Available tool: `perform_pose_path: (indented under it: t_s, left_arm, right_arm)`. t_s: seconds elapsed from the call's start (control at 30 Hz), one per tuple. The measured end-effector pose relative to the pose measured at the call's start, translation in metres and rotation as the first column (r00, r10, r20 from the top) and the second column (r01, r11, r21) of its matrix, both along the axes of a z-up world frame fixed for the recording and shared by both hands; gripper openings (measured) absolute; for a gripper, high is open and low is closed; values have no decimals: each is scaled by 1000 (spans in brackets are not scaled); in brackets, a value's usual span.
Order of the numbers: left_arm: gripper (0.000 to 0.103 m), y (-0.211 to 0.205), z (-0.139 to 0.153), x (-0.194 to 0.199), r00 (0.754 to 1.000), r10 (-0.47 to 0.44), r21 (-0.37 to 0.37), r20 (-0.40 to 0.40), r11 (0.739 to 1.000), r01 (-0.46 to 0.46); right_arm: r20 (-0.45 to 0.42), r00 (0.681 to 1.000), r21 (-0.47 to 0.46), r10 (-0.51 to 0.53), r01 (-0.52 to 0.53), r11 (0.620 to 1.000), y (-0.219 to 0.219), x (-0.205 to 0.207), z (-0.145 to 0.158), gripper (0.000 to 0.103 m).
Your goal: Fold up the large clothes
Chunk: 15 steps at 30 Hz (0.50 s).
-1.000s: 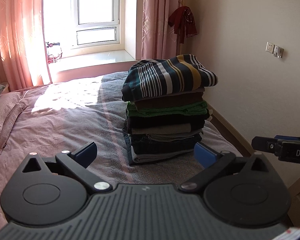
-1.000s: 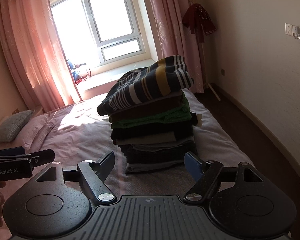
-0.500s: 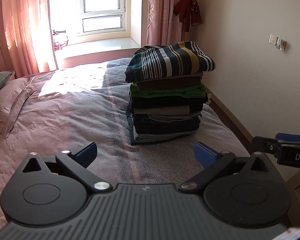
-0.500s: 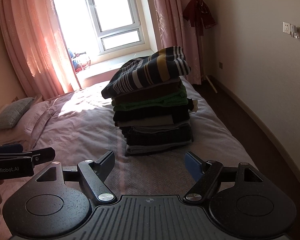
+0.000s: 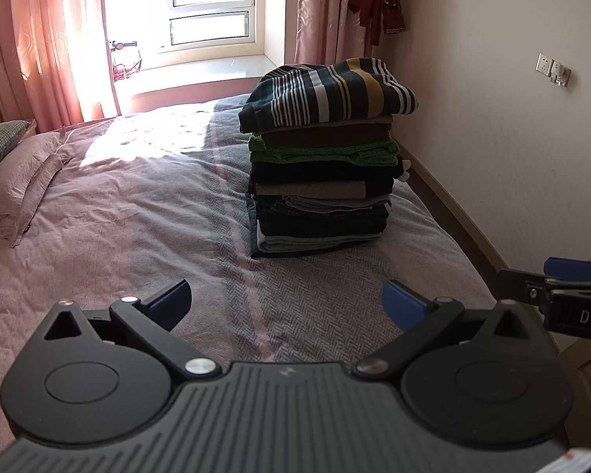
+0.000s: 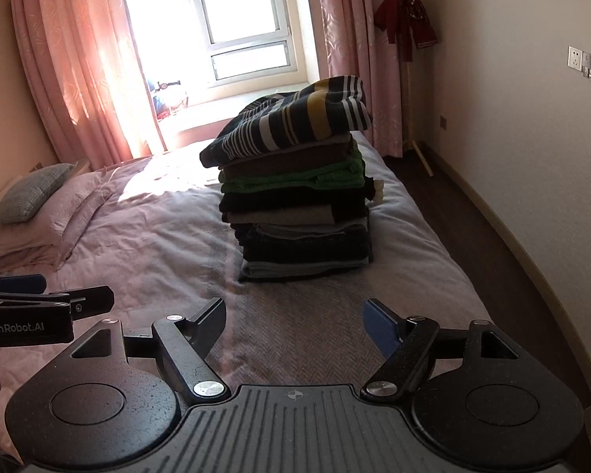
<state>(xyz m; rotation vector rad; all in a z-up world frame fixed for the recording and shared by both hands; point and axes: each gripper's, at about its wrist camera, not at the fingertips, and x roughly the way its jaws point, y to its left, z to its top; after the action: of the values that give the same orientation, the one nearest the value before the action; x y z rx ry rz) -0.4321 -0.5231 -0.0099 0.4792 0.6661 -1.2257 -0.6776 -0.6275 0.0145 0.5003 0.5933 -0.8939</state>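
A tall stack of folded clothes (image 5: 323, 181) (image 6: 299, 216) stands on the bed's right half, topped by a striped sweater (image 5: 327, 92) (image 6: 291, 120) that sags to one side. My left gripper (image 5: 285, 303) hangs open over the bedspread, well short of the stack, with nothing between its fingers. My right gripper (image 6: 293, 321) is likewise open and empty, a little nearer the foot of the bed. Each gripper shows at the edge of the other's view.
The pink and grey bedspread (image 5: 118, 205) lies flat left of the stack. Pillows (image 6: 35, 205) sit at the head, far left. A window with pink curtains (image 5: 47, 39) is behind. A wall (image 5: 512, 138) and dark floor strip (image 6: 472, 213) run along the right; a red garment (image 6: 407, 15) hangs there.
Both grippers have drawn back and risen from the stack, which now looks smaller and farther off. Their jaws stay open and the stack has not moved.
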Motion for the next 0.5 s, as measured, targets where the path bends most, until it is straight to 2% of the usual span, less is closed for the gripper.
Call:
perform_pose_path:
  t_s: [0.5]
  left_arm:
    - [102,5,-7,-25,1000,25,18,0,1000,-25]
  right_arm:
    - [-13,999,13,44,-44,999,-2,-18,-9,74]
